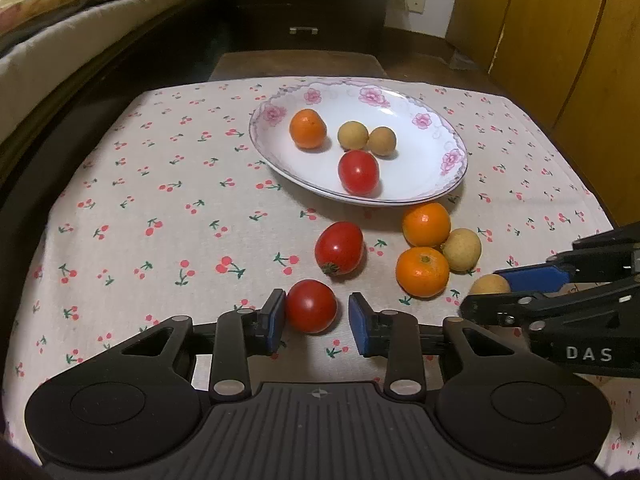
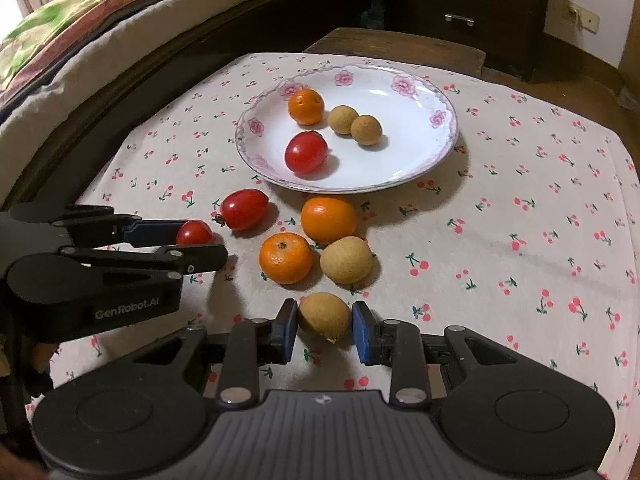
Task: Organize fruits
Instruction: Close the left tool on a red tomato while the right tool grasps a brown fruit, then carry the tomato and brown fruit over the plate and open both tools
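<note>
The left gripper [image 1: 317, 317] is sitting low over the cherry-print cloth [image 1: 160, 184], its blue pads spread around a round tomato [image 1: 310, 306]; the left pad is touching the fruit, the right pad standing just apart. Beside it, the right gripper [image 2: 325, 330] is bracketing a tan longan [image 2: 325, 315] the same way, jaws spread, left pad touching, right pad nearly so.

Between them and the plate [image 1: 436, 176], a plum tomato [image 1: 339, 249], two oranges [image 1: 426, 225] and another longan [image 1: 462, 249] are crowding the cloth, the oranges and longan touching one another. The far orange is lying just beside the plate's near rim.

On the plate, an orange [image 1: 308, 128], two touching longans [image 1: 353, 134] and a tomato [image 1: 358, 172] are leaving the right half bare. The cloth's left side is lying open toward the bed [image 1: 48, 40].
</note>
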